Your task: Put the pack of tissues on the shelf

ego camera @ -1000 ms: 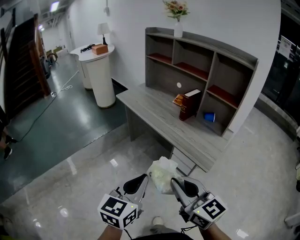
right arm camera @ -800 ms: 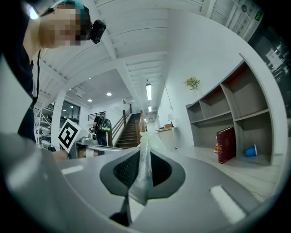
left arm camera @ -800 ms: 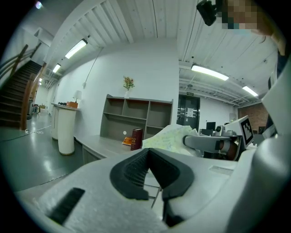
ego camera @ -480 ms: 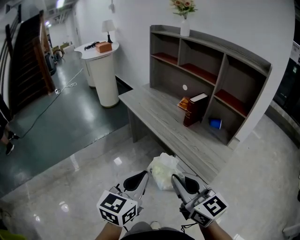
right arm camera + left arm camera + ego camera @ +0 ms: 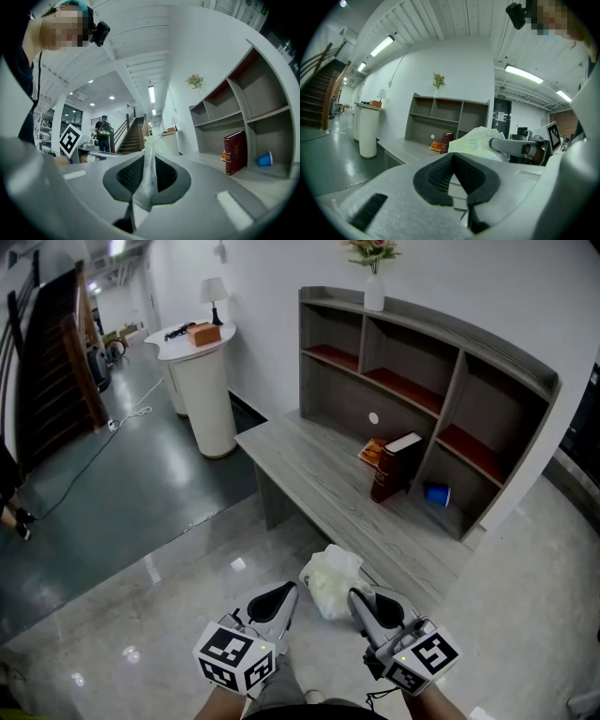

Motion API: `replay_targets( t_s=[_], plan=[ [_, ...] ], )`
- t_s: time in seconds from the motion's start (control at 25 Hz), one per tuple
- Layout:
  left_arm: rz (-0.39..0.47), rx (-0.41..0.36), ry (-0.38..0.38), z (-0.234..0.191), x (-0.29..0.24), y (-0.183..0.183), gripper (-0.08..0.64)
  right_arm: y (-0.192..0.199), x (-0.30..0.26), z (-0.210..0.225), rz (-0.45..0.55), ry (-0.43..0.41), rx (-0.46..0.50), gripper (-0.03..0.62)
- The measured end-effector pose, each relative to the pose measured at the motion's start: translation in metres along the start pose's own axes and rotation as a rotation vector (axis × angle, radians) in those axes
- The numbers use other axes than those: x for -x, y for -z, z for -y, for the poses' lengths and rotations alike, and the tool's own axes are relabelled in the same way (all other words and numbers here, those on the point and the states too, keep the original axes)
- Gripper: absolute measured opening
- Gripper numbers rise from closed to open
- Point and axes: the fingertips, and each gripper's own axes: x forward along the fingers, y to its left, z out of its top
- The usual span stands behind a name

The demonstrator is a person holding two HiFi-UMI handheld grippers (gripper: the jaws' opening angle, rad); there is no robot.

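- My right gripper has its fingers pinched on a thin fold of the wrapper of the pack of tissues. In the right gripper view the plastic runs up between the pads.
- The bulk of the pack bulges out past the right fingertips and a little to their left. It hangs over the floor and touches no furniture.
- My left gripper has its pads pressed together with nothing between them. It is just beside the pack, to its left, and I see no contact with it.
- Both grippers sit side by side, low in the head view, pointing the same way.
- The desk lies ahead of the fingertips, with its near edge just beyond the pack.
- The shelf stands on the far side of the desk, well apart from the fingers. It has open compartments in two rows.
- A dark red book stands upright on the desk in front of the shelf, ahead and right of the fingers.
- A blue cup sits in the lower compartment to the right of the book.
- A vase of flowers stands on top of the shelf.
- A white pedestal stands far off to the left of the left fingers.
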Motion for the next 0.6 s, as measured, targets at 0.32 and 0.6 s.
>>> replay_targets(
  t_s=[0.32,0.6],
  plan=[
    [-0.002,-0.010,0.062,-0.042,-0.045,-0.025,-0.012,-0.019,-0.051,0.031,0.046,0.033,-0.022,0.020],
    [-0.010,-0.028,0.109,-0.093,-0.075,-0.053,-0.012,-0.034,-0.110,0.055,0.061,0.071,-0.010,0.020]
  ],
)
